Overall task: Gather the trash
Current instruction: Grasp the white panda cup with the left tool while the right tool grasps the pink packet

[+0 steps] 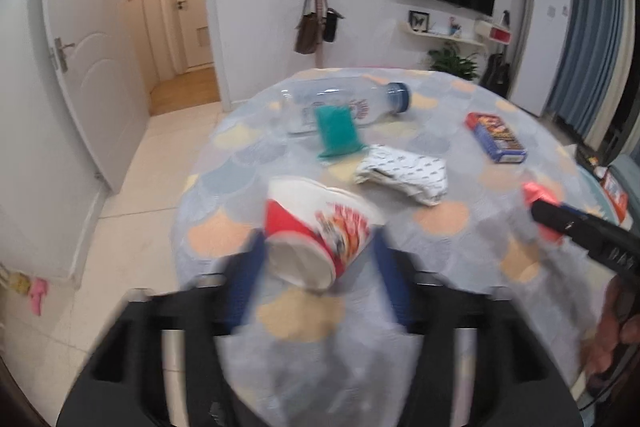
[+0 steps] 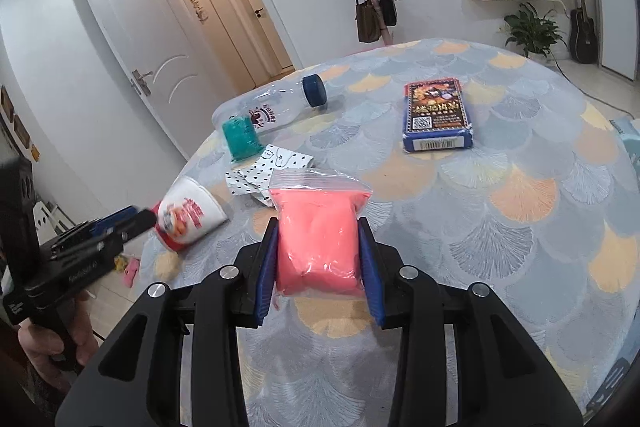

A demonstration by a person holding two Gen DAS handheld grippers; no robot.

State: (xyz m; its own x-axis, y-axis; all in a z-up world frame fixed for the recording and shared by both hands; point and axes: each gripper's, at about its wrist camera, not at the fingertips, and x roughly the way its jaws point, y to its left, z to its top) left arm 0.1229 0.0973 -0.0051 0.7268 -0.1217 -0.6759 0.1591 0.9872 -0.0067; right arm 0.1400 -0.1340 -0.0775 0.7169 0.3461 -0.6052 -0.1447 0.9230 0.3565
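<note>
Two grippers are at work over the table (image 2: 520, 227). Our right gripper (image 2: 318, 247) is clamped on the pink bag (image 2: 316, 239), lifted clear of the cloth. Our left gripper (image 1: 316, 259) stands wide apart around the tipped paper cup (image 1: 316, 231), pads not pressing it. We should centre the cup between the pads and close gently, lest it crush or roll toward the edge.

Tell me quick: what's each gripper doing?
Left gripper: open, paper cup lying between its fingers, not gripped.
Right gripper: closed on the pink bag.
</note>
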